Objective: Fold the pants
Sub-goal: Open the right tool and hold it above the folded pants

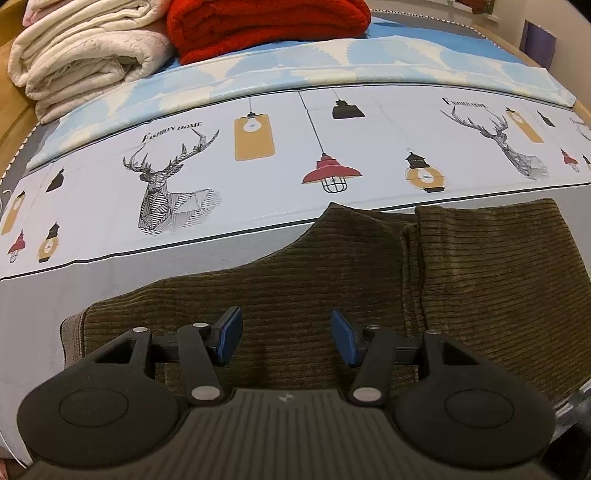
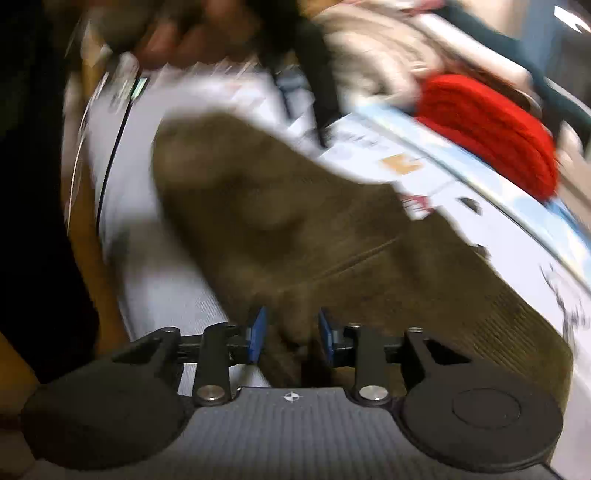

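Gripping olive pants (image 2: 295,229), right claw (image 2: 291,334), left claw (image 1: 286,336) spread above

Warm indoor light, left view sharp, right view motion-blurred, fisheye-bent edges

Both wrist cams sit low and close over the pants (image 1: 332,280) (image 2: 295,229), left facing the blankets, right blurred and tilted, sharing the red blanket (image 1: 266,26) (image 2: 487,133).
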The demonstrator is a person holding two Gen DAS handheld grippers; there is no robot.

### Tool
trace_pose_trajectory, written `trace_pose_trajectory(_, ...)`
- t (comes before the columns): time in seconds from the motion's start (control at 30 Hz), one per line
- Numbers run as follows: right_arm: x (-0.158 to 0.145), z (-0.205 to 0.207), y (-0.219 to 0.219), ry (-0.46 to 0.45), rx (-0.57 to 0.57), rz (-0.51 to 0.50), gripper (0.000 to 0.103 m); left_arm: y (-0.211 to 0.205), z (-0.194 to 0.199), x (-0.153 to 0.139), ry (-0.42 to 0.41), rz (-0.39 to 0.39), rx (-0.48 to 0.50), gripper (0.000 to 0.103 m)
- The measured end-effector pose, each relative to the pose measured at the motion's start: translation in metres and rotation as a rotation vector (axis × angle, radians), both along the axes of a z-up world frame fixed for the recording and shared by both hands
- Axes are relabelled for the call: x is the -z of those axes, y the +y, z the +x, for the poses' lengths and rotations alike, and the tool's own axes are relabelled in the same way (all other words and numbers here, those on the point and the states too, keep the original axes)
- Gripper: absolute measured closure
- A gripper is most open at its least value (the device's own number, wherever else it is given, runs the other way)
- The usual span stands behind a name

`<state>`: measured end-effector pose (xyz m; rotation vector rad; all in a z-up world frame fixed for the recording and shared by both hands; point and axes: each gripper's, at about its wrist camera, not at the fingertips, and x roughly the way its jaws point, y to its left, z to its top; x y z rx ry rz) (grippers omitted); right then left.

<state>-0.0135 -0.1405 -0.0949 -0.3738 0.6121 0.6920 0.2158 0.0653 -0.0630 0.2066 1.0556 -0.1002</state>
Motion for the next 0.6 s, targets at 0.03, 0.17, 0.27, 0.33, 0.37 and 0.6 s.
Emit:
trace_pose_trajectory(0.03,-0.009,0.001,-0.012,-0.006,0.043,0.047,0.063,-0.003,0.000,0.000,0.001,-0.001,0.005,0.044)
trace_pose_trajectory(0.17,-0.025,0.005,-0.072,-0.019,0.245,0.155,0.063,-0.018,0.000,0.001,0.002,-0.003,0.038,0.044)
trace_pose_trajectory(0.27,-0.012,0.010,-0.112,0.048,0.416,0.070,0.063,-0.030,0.001,0.001,0.002,-0.005,0.063,0.044)
trace_pose_trajectory(0.33,0.018,0.017,-0.131,0.198,0.465,-0.088,0.067,-0.038,0.001,0.002,0.003,-0.005,0.077,0.044)
trace_pose_trajectory(0.37,0.028,0.012,-0.139,0.204,0.452,-0.098,0.066,-0.041,0.001,0.002,0.004,-0.006,0.082,0.044)
trace_pose_trajectory(0.6,0.002,-0.004,-0.139,0.086,0.430,0.039,0.064,-0.055,0.000,0.005,0.009,-0.001,0.108,0.044)
